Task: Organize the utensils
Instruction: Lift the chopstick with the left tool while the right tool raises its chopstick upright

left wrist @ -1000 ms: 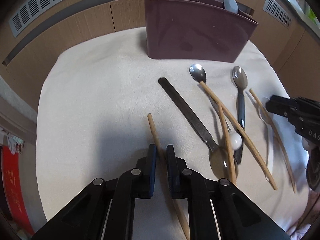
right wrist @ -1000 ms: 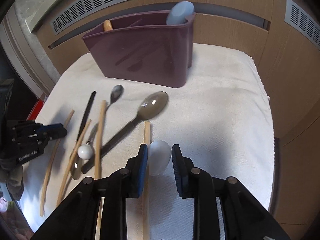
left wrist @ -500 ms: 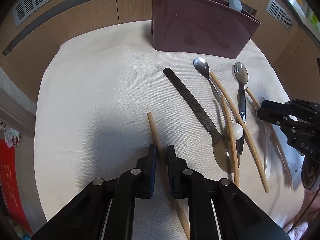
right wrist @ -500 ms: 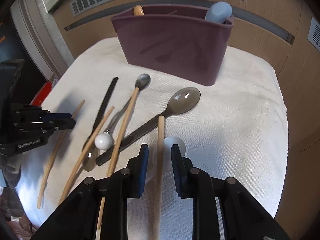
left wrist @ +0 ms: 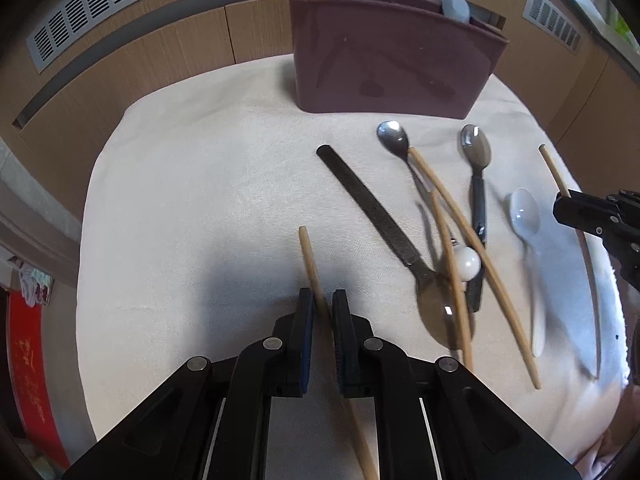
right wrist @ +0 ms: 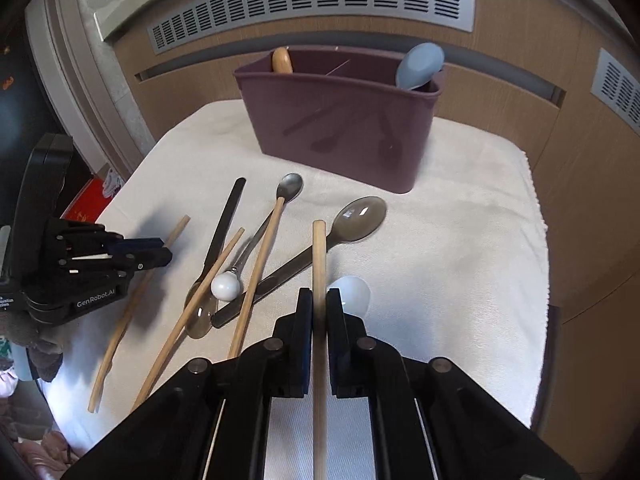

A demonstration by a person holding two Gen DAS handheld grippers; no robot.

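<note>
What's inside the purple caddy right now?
The purple caddy shows a wooden handle tip at one end and a blue spoon at the other; its walls hide everything lower.

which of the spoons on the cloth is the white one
The white plastic spoon, lying nearest the right gripper. The others on the cloth are metal or smoky translucent.

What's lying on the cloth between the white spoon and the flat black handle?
Left wrist view: between the white spoon and black handle lie two metal spoons, two chopsticks, and a white knob.
</note>
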